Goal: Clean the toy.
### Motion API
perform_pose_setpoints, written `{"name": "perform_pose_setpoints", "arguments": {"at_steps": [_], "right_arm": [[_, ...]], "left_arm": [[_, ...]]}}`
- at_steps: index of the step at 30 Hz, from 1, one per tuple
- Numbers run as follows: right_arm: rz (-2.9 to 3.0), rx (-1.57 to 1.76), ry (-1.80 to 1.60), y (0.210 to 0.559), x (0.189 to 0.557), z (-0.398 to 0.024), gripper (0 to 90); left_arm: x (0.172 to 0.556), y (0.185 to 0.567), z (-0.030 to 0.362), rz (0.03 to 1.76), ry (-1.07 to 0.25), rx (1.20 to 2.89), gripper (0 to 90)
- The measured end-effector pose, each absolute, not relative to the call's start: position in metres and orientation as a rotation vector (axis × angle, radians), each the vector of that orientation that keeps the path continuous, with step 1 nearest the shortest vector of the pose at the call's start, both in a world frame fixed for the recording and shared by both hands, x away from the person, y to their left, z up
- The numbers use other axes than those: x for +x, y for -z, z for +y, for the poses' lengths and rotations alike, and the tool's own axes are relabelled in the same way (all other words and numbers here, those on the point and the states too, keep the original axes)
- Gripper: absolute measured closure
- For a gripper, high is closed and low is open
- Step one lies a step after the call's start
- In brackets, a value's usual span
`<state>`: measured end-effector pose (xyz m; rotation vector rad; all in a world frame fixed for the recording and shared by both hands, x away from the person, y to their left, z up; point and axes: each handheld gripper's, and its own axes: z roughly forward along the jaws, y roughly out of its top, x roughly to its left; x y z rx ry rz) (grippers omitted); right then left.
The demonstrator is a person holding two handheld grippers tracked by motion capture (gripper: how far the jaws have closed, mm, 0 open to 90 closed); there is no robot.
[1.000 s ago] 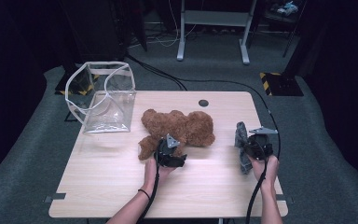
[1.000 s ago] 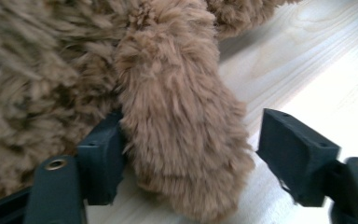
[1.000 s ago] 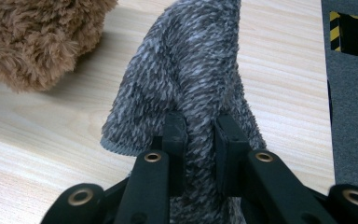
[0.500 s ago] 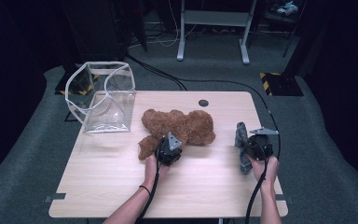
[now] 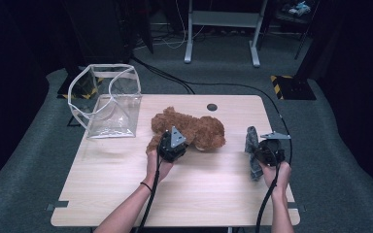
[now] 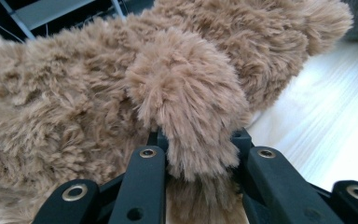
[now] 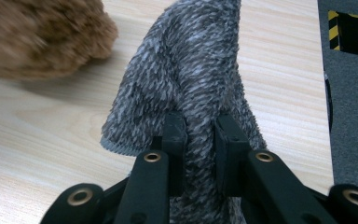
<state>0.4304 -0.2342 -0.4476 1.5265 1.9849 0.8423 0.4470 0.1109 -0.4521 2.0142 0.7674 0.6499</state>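
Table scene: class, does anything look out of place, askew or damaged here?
Nothing is spilled or damaged. The clear bag overhangs the table's back-left edge, sagging open. The left gripper pinches the teddy's limb; the right gripper holds a grey sock.

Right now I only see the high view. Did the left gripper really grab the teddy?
Observer: Yes. In the left gripper view the left gripper pinches a furry limb of the teddy; its jaws have just been closing.
Operator: And the grey thing on the right?
Observer: The right gripper squeezes a fold of the grey knitted sock.
Operator: Is the sock's end up or down?
Observer: It stands up above the jaws, over the table.
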Motion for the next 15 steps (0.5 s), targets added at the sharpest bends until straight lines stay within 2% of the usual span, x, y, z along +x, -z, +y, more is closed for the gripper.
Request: {"name": "perform_pose_setpoints", "arguments": {"at_steps": [15], "right_arm": [[1.994,1.507,-0.835,0.443,0.431,-0.231,77.1]], "left_arm": [[0.441,0.389,0.127,0.736,-0.733,1.993,74.7]]}}
